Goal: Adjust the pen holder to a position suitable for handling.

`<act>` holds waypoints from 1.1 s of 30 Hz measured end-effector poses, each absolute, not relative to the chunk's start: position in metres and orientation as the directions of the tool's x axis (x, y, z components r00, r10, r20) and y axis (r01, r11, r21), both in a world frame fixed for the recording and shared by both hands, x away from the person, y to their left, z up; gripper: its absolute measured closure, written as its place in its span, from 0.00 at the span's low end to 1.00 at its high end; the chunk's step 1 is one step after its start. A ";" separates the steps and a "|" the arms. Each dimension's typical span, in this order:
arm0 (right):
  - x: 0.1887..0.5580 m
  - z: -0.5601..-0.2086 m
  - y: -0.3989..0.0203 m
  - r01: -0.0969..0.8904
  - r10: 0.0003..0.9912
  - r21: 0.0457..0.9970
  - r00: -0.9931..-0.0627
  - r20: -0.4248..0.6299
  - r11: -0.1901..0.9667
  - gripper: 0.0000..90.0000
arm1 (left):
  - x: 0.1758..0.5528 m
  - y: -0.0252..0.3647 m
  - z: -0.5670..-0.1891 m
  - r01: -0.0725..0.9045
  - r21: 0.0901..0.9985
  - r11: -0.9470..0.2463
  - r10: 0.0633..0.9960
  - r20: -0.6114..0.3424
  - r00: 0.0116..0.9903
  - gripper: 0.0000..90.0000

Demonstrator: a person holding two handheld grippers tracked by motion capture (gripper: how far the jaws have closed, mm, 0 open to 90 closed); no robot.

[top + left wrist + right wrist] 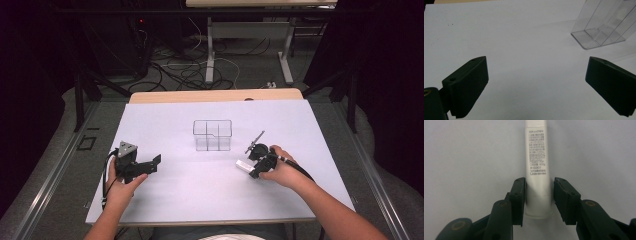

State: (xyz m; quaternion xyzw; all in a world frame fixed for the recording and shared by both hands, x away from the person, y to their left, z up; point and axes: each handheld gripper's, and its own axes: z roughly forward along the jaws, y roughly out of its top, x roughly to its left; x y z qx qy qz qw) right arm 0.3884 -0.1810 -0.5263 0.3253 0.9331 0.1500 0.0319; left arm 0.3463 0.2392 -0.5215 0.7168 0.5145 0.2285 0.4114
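Note:
A white glue stick with printed text lies on the white table sheet, also seen as the white glue stick at the right. My right gripper straddles its lower end: the left pad touches it and a narrow gap shows at the right pad. In the high view the right gripper points left, held by a hand. My left gripper sits at the table's left, wide open with nothing between its jaws, as the left gripper view confirms.
A clear plastic organiser box with several compartments stands mid-table, seen as the clear box ahead and right of the left gripper. A thin dark pen-like object lies just beyond the right gripper. Cables and desk legs lie on the floor behind.

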 end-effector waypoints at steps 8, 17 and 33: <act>0.391 -0.529 -0.182 0.587 0.605 0.303 -0.795 0.042 0.751 0.73 | 0.346 0.239 -0.522 0.550 0.825 -0.133 0.925 -0.095 0.367 0.05; 0.392 -0.528 -0.180 0.578 0.593 0.290 -0.804 0.043 0.763 0.74 | 0.347 0.239 -0.522 0.550 0.825 -0.134 0.925 -0.095 0.368 0.05; 0.390 -0.528 -0.179 0.562 0.583 0.285 -0.812 0.011 0.777 0.74 | 0.347 0.239 -0.522 0.551 0.823 -0.135 0.925 -0.095 0.369 0.05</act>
